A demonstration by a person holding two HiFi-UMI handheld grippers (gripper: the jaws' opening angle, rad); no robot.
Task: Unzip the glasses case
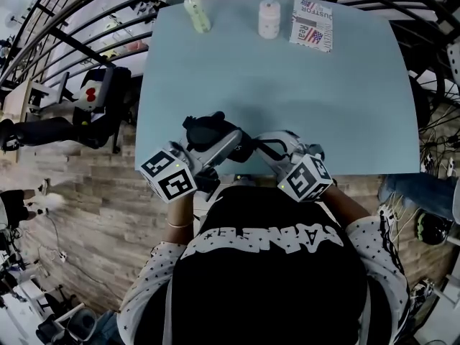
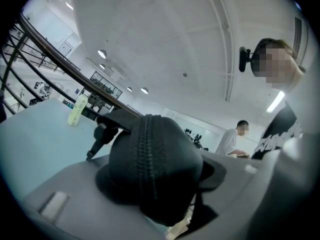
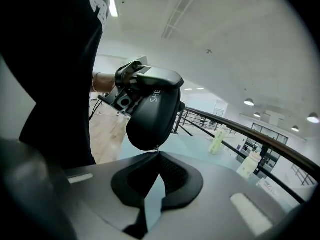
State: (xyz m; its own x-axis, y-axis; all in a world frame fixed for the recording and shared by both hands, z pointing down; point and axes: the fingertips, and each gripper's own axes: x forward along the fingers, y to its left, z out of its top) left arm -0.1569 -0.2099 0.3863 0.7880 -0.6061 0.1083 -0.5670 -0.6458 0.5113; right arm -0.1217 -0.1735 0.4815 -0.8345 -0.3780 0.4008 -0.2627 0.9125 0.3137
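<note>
**Position.** The glasses case (image 3: 152, 111) is held clear of the pale blue table (image 1: 287, 92). It sits at the table's near edge, just in front of the person's chest.

**Left gripper** (image 2: 159, 176). Its jaws are clamped across the body of the case, one pad on each broad face. The seam lies in the gap between them.

**Right gripper** (image 3: 157, 154). Its jaws are drawn fully together. The tips meet right at the small zip pull (image 3: 156, 148) hanging from the rounded end of the case. The pull is tiny, so I judge rather than confirm that it is pinched.

**Step in hand.** The pull is taken and the zip run has not begun.

**Recommendations.**
- The run should follow the curve of the seam, not pull straight away from the case. A straight tug would strain the tab and could slip it from the tips.
- The left clamp should stay firm and square so the case does not twist.
- The left pads must also keep off the zipper (image 2: 146, 154), or the slider will stop against them.
- The right wrist will need to swing round the end of the case as the slider travels.

**Condition of the case.**
- It is black and matte, with an oval, rounded shell that looks stiff.
- Pale lettering on one face is only partly legible.
- The zipper teeth are dark and fine and run over the crown of the case.
- The teeth are meshed along all the length on view, so I rate the case as fully closed.
- No damage is seen.
</note>
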